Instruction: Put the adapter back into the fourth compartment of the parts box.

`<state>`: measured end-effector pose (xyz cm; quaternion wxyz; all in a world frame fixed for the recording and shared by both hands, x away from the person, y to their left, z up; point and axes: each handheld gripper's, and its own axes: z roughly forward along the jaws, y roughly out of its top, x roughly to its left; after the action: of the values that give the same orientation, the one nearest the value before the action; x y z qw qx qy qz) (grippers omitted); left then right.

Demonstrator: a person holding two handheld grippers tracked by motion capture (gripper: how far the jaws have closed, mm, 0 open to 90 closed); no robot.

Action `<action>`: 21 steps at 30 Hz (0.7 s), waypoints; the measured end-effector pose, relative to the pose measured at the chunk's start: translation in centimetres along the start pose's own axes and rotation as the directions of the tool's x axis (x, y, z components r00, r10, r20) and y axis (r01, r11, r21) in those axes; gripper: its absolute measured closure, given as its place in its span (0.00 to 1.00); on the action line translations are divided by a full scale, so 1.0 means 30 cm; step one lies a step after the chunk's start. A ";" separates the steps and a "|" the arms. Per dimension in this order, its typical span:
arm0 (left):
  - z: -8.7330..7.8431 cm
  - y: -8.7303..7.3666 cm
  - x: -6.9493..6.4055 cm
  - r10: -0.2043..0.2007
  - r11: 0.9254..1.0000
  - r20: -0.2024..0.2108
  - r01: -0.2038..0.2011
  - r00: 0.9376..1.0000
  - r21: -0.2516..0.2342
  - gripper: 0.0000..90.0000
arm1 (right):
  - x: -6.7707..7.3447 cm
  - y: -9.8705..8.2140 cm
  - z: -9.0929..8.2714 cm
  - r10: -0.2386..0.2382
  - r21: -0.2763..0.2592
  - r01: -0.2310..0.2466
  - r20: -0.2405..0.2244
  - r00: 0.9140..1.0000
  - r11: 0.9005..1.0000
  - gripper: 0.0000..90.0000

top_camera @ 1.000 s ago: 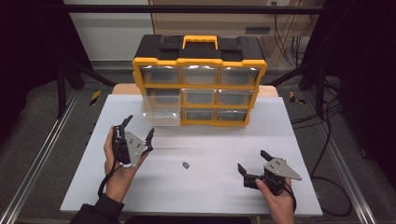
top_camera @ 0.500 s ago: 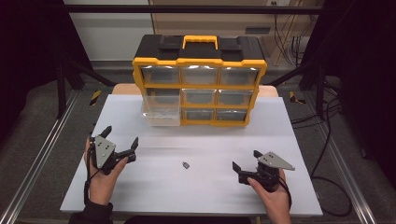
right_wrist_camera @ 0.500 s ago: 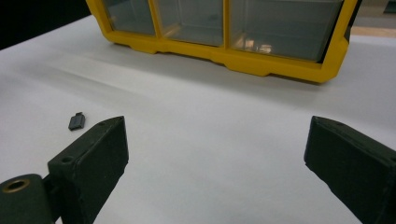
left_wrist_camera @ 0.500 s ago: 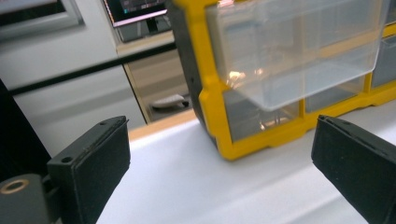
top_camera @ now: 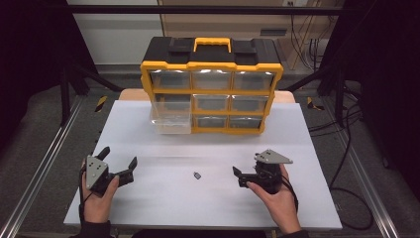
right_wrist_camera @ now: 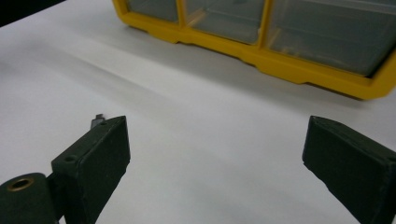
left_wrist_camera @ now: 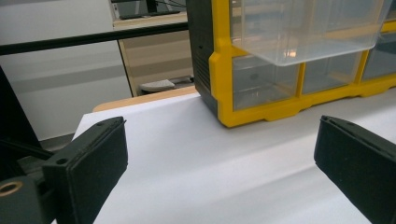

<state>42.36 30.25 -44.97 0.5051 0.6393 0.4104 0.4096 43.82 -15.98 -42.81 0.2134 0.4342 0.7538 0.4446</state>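
A yellow and black organizer (top_camera: 212, 67) with clear drawers stands at the back of the white table (top_camera: 208, 208). One clear drawer (top_camera: 171, 119) on its left side is pulled out; in the left gripper view this drawer (left_wrist_camera: 303, 28) juts out above. A small dark part (top_camera: 197, 175) lies on the table between my hands. My left gripper (top_camera: 119, 156) is at the front left; its jaws have just been opening and stand open with nothing between them (left_wrist_camera: 219, 163). My right gripper (top_camera: 237, 177) is right of the part, open after closing slightly, holding nothing (right_wrist_camera: 215, 158). The part (right_wrist_camera: 97, 120) peeks out behind its left jaw.
Metal rails (top_camera: 39, 168) run along both sides of the table, and cables (top_camera: 346, 163) trail on the floor at the right. White tabletop lies between the organizer and my grippers.
My left hand has moved left and toward the table's front edge, sinking, with its jaws wider. My right hand has shifted left toward the small part and risen a little.
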 end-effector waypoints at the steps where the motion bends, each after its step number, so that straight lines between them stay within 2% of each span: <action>1: -0.004 -0.006 0.003 -0.009 1.000 0.002 0.009 1.000 0.000 0.02 | 0.007 0.009 0.009 -0.010 0.008 0.010 -0.009 1.000 1.000 0.09; 4: -0.009 -0.016 0.008 -0.012 1.000 0.006 0.012 1.000 0.003 0.02 | 0.026 0.025 0.026 -0.017 0.024 0.018 -0.025 1.000 1.000 0.09; 6: -0.007 -0.030 0.019 -0.037 0.999 0.001 0.037 0.999 0.006 0.02 | 0.054 0.050 0.060 -0.031 0.063 0.034 -0.039 0.999 0.997 0.09; 8: -0.006 -0.032 0.020 -0.038 0.999 0.004 0.038 0.999 0.004 0.02 | 0.068 0.063 0.077 -0.037 0.077 0.041 -0.052 0.998 0.996 0.09; 14: -0.001 -0.035 0.013 -0.016 1.000 0.014 0.015 1.000 0.011 0.02 | 0.106 0.092 0.111 -0.053 0.109 0.060 -0.070 0.996 0.992 0.09; 21: 0.003 -0.039 0.010 -0.019 1.000 0.024 0.018 1.000 0.019 0.01 | 0.144 0.107 0.147 -0.066 0.154 0.080 -0.093 0.993 0.985 0.09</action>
<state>42.41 30.69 -46.09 0.5078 0.6450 0.4140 0.3934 46.14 -9.46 -42.05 0.1613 0.4019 0.8106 0.3942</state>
